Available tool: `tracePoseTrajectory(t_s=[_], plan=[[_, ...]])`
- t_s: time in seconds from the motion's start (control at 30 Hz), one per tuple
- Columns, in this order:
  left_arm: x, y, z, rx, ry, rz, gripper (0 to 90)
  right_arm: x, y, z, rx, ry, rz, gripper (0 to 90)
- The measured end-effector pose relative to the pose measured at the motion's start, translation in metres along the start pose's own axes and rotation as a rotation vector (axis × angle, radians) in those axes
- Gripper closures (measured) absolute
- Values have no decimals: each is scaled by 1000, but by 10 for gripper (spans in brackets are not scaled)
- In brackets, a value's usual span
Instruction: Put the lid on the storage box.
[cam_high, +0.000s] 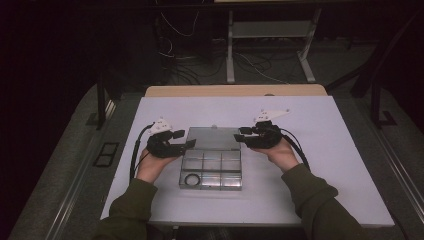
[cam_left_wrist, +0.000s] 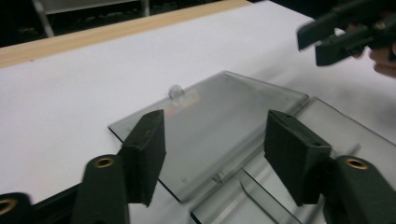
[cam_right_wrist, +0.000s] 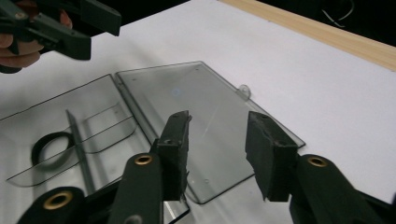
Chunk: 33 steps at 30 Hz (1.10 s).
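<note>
A clear plastic compartment box (cam_high: 231, 186) lies at the table's middle with its lid (cam_high: 212, 137) swung flat open toward the far side. A black ring (cam_high: 191, 179) rests in the near left compartment. My left gripper (cam_high: 186, 139) hovers at the lid's left edge by the hinge, jaws apart with nothing pressed between them. In the left gripper view the lid (cam_left_wrist: 233, 100) lies beyond the left gripper (cam_left_wrist: 215, 119). My right gripper (cam_high: 241, 134) stands at the lid's right edge, open too. From the right gripper view, the right gripper (cam_right_wrist: 218, 117) hangs over the lid (cam_right_wrist: 187, 88), and the ring (cam_right_wrist: 51, 147) shows.
The white table top (cam_high: 310, 165) has free room on both sides of the box. A wooden strip (cam_high: 235, 90) runs along the far edge. Beyond it, cables and a metal stand (cam_high: 270, 30) sit on the dark floor.
</note>
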<state>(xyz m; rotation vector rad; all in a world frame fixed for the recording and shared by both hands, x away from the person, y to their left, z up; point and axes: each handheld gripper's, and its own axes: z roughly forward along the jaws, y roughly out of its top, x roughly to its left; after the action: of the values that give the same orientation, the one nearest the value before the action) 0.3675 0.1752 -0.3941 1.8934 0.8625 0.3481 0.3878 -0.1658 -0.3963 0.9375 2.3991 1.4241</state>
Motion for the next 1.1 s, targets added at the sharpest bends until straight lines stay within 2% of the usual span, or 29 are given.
tracePoseTrajectory(t_s=[0.1, 0.3, 0.4, 0.53, 0.7, 0.77, 0.8, 1.1], plan=[[5, 6, 6, 4, 7, -1, 464, -4, -2, 1, 2, -4, 6, 636], [20, 13, 21, 35, 65, -13, 617, -13, -7, 5, 15, -21, 22, 721], [29, 11, 25, 36, 88, -28, 702, -16, -10, 8, 25, -22, 27, 765], [37, 6, 27, 64, 113, -42, 794, -19, -14, 12, 32, -22, 27, 815], [44, -1, 31, 114, 116, -50, 884, -21, -21, 18, 54, -32, 27, 855], [46, -3, 33, 133, 120, -48, 885, -21, -23, 20, 62, -42, 30, 879], [46, -5, 34, 133, 121, -61, 886, -22, -24, 21, 68, -44, 33, 885], [54, -16, 41, 206, 114, -94, 885, -26, -34, 30, 119, -66, 52, 885]])
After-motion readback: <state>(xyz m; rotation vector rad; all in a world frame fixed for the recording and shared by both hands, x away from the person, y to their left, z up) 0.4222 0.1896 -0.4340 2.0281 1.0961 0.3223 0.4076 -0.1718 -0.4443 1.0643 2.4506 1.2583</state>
